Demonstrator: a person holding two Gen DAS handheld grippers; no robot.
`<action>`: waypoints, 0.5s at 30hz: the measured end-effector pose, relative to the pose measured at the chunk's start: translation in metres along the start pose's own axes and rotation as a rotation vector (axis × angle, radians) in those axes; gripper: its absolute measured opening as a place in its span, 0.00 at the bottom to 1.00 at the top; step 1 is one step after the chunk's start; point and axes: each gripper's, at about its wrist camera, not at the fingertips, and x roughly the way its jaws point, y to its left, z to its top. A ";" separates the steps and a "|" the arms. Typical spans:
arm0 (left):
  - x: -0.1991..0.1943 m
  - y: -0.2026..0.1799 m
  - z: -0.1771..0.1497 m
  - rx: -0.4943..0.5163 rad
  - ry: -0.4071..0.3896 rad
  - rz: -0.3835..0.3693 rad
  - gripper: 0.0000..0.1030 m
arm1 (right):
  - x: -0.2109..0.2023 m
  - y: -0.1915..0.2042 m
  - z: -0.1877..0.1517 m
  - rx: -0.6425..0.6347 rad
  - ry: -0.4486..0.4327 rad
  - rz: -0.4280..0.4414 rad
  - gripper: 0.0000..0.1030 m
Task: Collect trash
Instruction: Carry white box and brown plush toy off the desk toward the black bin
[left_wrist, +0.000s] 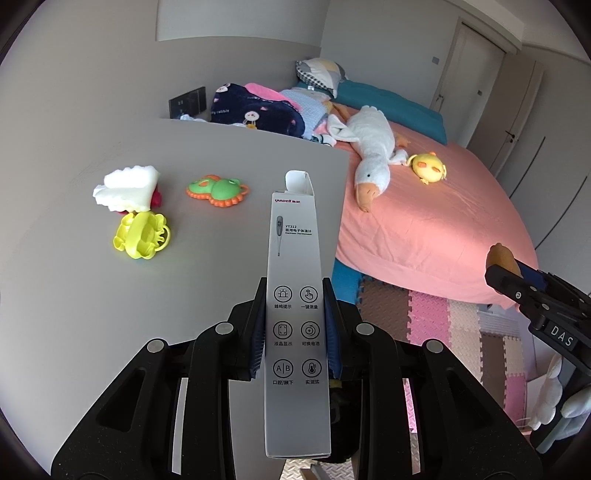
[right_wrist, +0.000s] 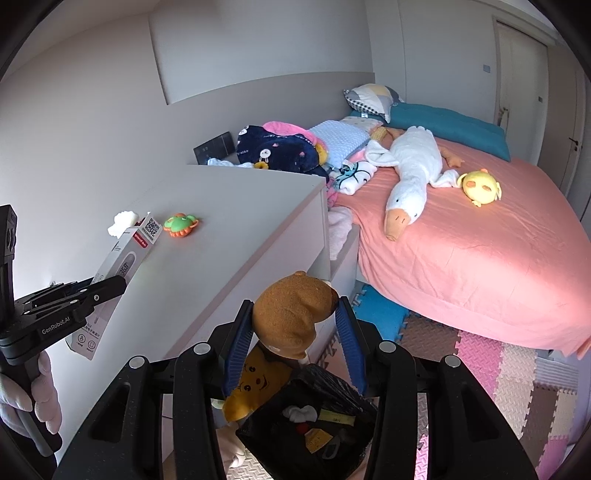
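Now | thermometer box (left_wrist: 295, 295) clamped lengthwise in left gripper (left_wrist: 295, 325) | flap end probably open

The left wrist view looks forward and down along its gripper (left_wrist: 295, 325), close over the gray cabinet top (left_wrist: 110, 314), with the bed (left_wrist: 424, 221) ahead to the right. The right wrist view looks the same way from beside the cabinet, lower, above a trash bag (right_wrist: 314, 424). Both share the cabinet, bed and each other's gripper.
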 end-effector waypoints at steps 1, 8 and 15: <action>0.001 -0.003 -0.001 0.007 0.003 -0.004 0.26 | -0.001 -0.003 -0.002 0.005 0.001 -0.004 0.45; 0.004 -0.030 -0.009 0.060 0.021 -0.038 0.26 | -0.008 -0.017 -0.015 0.031 0.004 -0.028 0.45; 0.010 -0.055 -0.019 0.115 0.050 -0.069 0.26 | -0.013 -0.030 -0.023 0.054 0.005 -0.044 0.45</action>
